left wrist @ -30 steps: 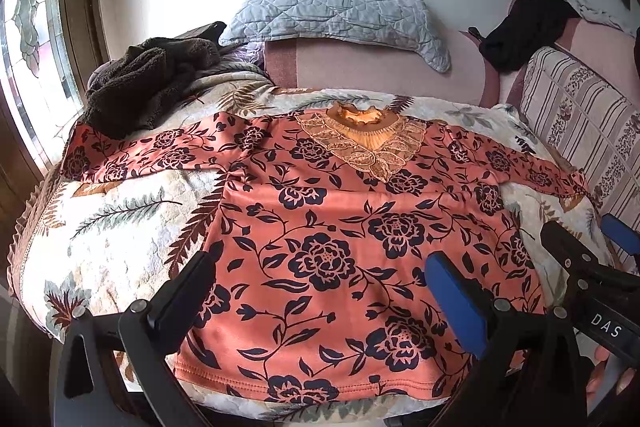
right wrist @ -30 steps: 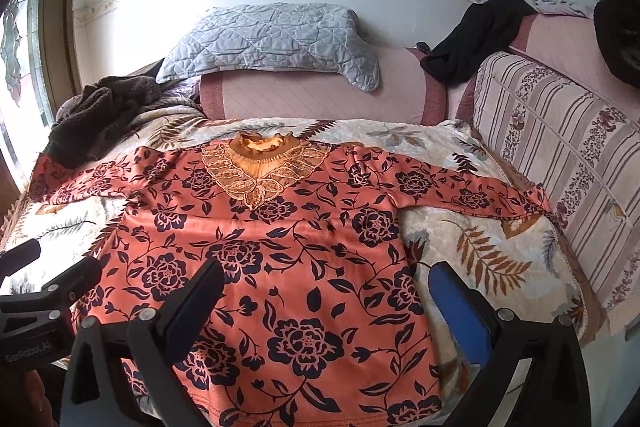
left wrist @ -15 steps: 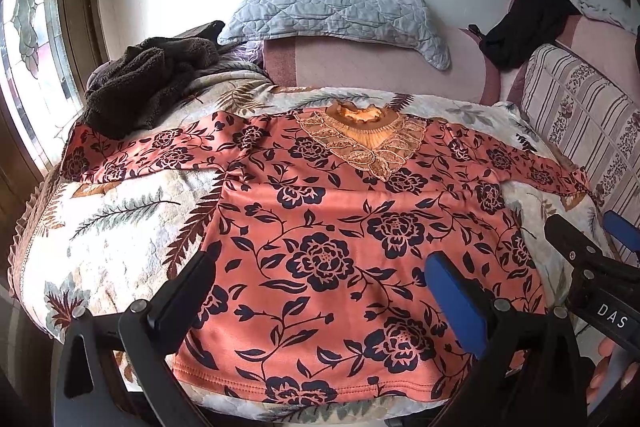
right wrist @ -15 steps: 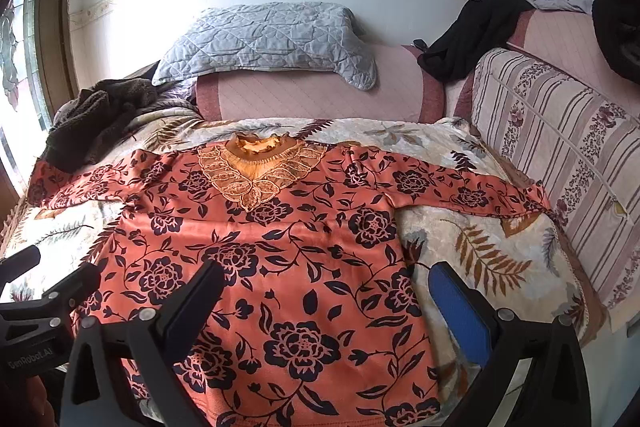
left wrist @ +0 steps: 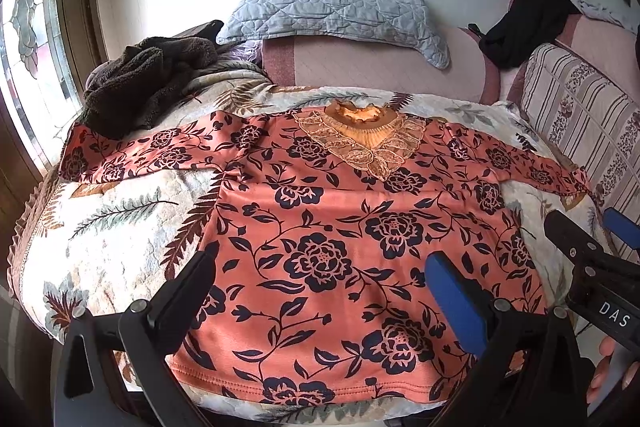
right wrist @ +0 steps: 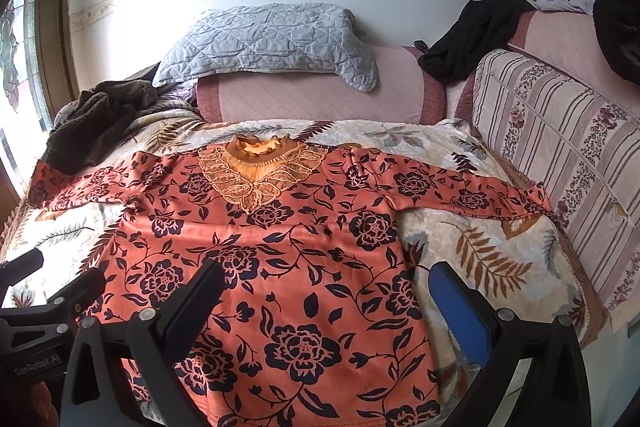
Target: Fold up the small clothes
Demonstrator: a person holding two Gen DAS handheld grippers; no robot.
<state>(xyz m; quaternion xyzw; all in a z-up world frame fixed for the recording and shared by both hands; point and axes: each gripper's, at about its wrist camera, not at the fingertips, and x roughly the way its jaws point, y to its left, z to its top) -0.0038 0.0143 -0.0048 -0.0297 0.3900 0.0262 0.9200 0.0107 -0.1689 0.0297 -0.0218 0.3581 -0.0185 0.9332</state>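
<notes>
An orange blouse with black flowers [left wrist: 332, 223] lies flat and spread out on the leaf-patterned bed cover, lace collar at the far end and both sleeves stretched sideways. It also shows in the right wrist view [right wrist: 280, 259]. My left gripper [left wrist: 320, 279] is open and empty, hovering above the blouse's hem. My right gripper [right wrist: 324, 291] is open and empty above the hem's right half. The right gripper appears at the right edge of the left wrist view [left wrist: 592, 255]. The left gripper appears at the left edge of the right wrist view [right wrist: 44, 287].
A dark brown fleece [left wrist: 140, 79] lies heaped at the far left by the window. A grey quilted pillow [left wrist: 336, 11] rests on the pink bolster [left wrist: 380, 67] at the back. A striped sofa back [right wrist: 560, 131] with black clothes [right wrist: 476, 39] runs along the right.
Both grippers have drifted slightly; the right gripper sits a little lower and farther right in the left wrist view. The blouse has not moved.
</notes>
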